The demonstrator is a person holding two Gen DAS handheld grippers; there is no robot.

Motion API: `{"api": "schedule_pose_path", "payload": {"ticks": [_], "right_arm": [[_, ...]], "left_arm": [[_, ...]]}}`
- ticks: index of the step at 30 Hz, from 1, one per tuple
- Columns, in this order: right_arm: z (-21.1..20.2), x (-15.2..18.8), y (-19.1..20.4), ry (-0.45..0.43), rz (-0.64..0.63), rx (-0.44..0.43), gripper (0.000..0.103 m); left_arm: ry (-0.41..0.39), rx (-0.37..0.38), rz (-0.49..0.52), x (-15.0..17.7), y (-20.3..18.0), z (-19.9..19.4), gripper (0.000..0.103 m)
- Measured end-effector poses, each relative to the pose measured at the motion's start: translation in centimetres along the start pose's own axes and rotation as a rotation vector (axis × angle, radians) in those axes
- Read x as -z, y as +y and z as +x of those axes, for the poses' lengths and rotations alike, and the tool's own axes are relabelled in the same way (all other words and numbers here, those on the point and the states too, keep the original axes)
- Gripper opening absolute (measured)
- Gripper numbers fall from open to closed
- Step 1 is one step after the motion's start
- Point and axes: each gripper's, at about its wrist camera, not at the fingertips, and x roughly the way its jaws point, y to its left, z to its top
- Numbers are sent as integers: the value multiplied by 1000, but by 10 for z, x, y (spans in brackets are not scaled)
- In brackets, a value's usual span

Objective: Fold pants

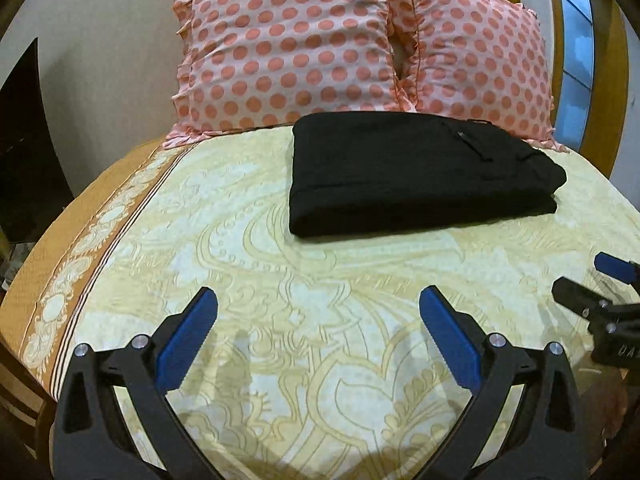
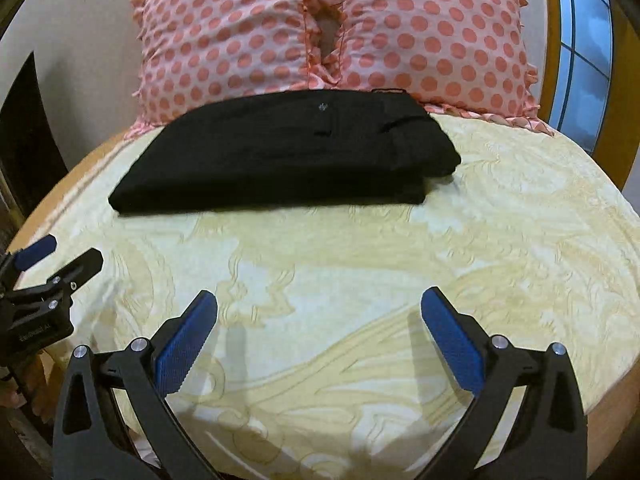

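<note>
Since both sets of jaws stand wide apart with nothing between them, I read the pair of black fabric pants (image 1: 420, 176) as free of any grip. They lie folded into a thick rectangle on the cream-and-gold patterned bedsheet (image 1: 280, 300), far side of the bed, just in front of the two pink polka-dot pillows (image 1: 288, 44). From my left gripper (image 1: 318, 332) the bundle sits ahead and slightly right; from my right gripper (image 2: 320, 332) it sits ahead and slightly left, so it lies between the two, well apart from both. Its long axis runs crosswise to my fingers. Neither seems clearly nearer. I judge the folding essentially finished.
</note>
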Motion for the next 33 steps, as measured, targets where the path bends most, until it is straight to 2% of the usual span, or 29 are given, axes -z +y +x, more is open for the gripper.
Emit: {"api": "schedule_pose_path", "payload": {"ticks": [3,8,12,33], "right_arm": [[4,4,2,11,5,9,102],[4,5,6,-4,2,20,102],[6,6,10,-11,-13,48,102],[10,2,11,-9,-28,50,102]], "left_arm": [[4,-6,0,4,-1,1,101],[14,26,-9,7,-4,4,101],[50,40,-10,11,-9,11,101],[47,30,-25,14,-9,12,101]]}}
